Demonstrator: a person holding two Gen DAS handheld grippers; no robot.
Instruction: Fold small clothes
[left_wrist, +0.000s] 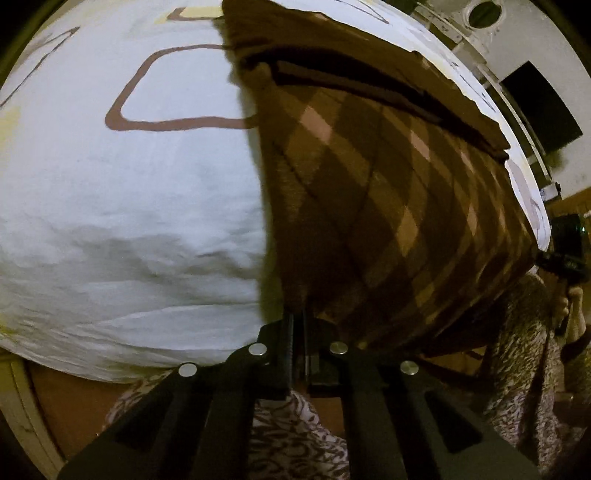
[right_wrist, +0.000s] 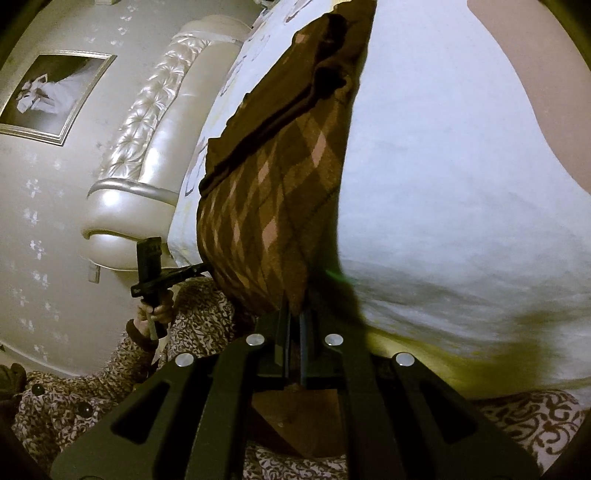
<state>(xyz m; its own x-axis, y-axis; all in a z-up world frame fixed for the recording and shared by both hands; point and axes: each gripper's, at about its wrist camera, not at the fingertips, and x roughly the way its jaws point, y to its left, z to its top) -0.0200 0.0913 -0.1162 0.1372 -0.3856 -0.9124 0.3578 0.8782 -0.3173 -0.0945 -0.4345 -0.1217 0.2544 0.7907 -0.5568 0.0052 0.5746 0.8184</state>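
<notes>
In the left wrist view, a white bedsheet (left_wrist: 129, 221) with brown outline shapes filled the left and centre of the frame. The brown argyle garment (left_wrist: 388, 206) lay on it across the right half, reaching the bed's near edge. At lower centre the left gripper (left_wrist: 298, 325) was clamped on the garment's near corner. At the far right edge the right gripper (left_wrist: 565, 247) showed small and dark above a patterned sleeve (left_wrist: 517, 350).

In the right wrist view, a framed picture (right_wrist: 51, 96) hung at upper left on a pale patterned wall (right_wrist: 40, 236), beside a tufted cream headboard (right_wrist: 147, 122). Lower left, a hand (right_wrist: 155, 314) gripped the left tool's handle. The garment ran up the frame's centre, and the right gripper was pinched together on its near corner at lower centre.
</notes>
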